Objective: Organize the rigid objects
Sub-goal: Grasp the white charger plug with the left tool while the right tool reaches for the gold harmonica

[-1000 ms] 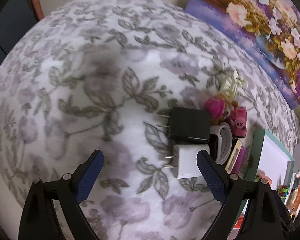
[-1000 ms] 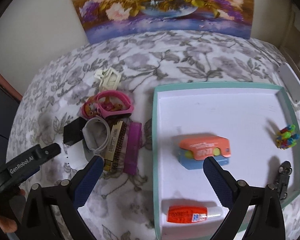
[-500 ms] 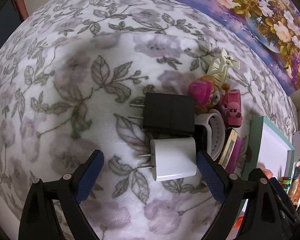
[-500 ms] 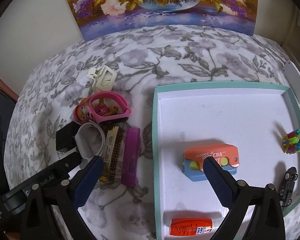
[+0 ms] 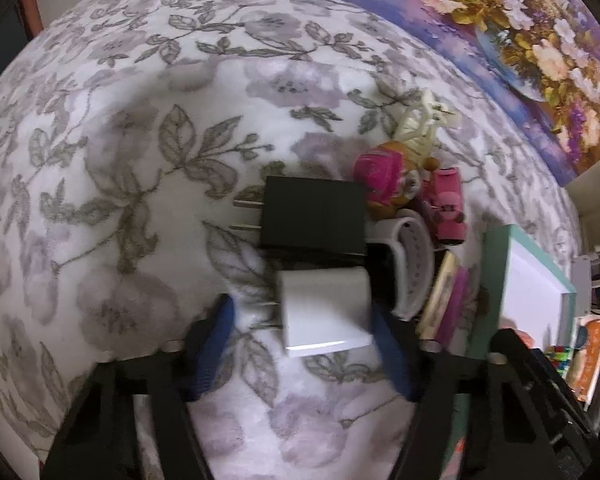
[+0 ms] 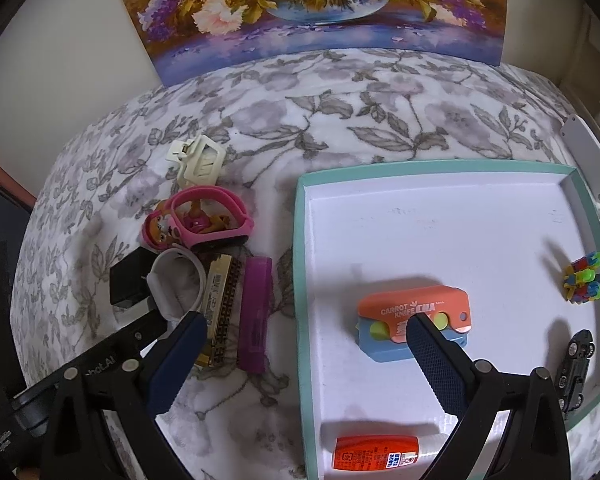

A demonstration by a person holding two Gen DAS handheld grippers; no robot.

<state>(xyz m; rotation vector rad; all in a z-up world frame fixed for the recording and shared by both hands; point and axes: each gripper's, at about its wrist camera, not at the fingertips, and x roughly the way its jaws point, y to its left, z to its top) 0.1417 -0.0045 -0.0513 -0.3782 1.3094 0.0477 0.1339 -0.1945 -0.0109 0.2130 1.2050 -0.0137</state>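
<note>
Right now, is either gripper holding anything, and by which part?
Nothing yet. On the left gripper, the jaws have just been closing around the white charger, prongs to back, without clamping it. The right gripper is empty.

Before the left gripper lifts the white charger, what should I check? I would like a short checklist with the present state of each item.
1. White cube charger between the left gripper fingers: ok; jaws have just been closing around it.
2. Both pads pressing on it: cannot tell; the picture is blurred, and a gap shows on the prong side.
3. Black cube charger clear of the grasp: not ok; it lies against the white one.
4. White watch band clear: cannot tell; it lies close to one finger.
5. Free space in the teal-rimmed white tray: ok.
6. Right gripper empty: ok, open.
</note>
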